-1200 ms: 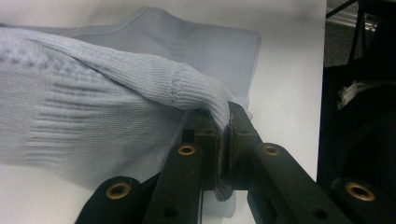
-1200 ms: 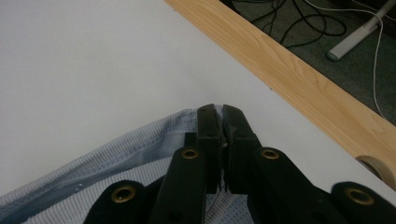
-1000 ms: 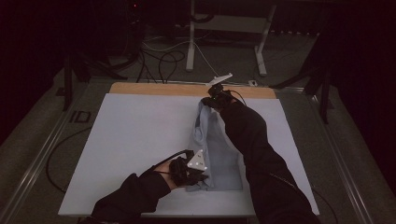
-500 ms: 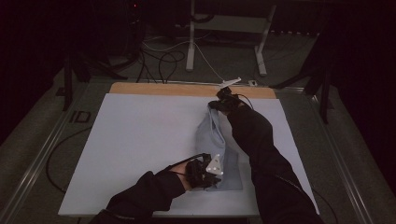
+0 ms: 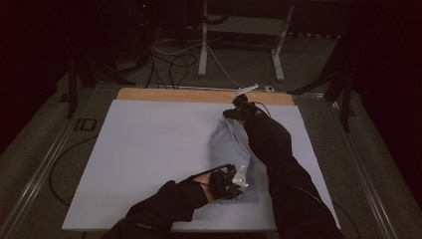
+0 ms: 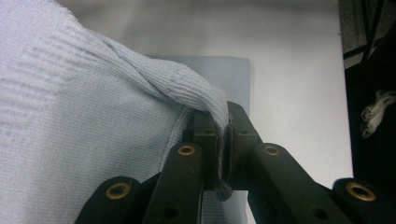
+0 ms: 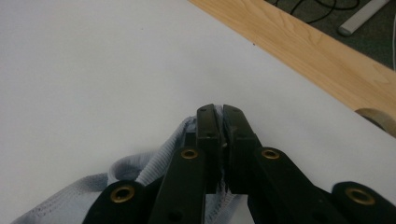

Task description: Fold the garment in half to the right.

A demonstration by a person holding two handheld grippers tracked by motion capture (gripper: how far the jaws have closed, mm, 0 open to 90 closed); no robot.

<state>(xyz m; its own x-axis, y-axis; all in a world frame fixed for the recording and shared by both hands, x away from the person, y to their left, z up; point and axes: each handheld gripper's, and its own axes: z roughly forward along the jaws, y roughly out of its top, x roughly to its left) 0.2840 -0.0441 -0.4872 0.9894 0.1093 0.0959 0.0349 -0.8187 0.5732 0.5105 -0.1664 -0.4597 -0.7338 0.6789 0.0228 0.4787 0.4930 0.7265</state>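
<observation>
Garment: a pale blue knitted garment lies right of centre in the high view, stretched as a narrow folded strip from the far end of the table toward the near edge.
Garment's near end: in the left gripper view a ribbed hem or cuff bunches up in the middle of the frame, with a flat layer of the same knit under it at the lower centre.
Left gripper: the left gripper sits in the lower centre of the high view, at the near end of the strip; its grey three-cornered plate faces up.
Left gripper's grip: in the left gripper view its jaws are pressed together, pinching the ribbed edge of the garment.
Right gripper: the right gripper is in the upper centre-right of the high view, at the far end of the strip, close to the wooden strip along the table's far edge.
Right gripper's grip: in the right gripper view the jaws are clamped tight on a thin fold of the knit, which spills out toward the lower left of that frame.
Table: a white table surface carries the garment; the left half of it is bare.
Arms: two dark sleeves come in from the bottom of the high view, the right one lying along the strip's right side.
Background: cables and a white stand on the dark floor beyond the table.
</observation>
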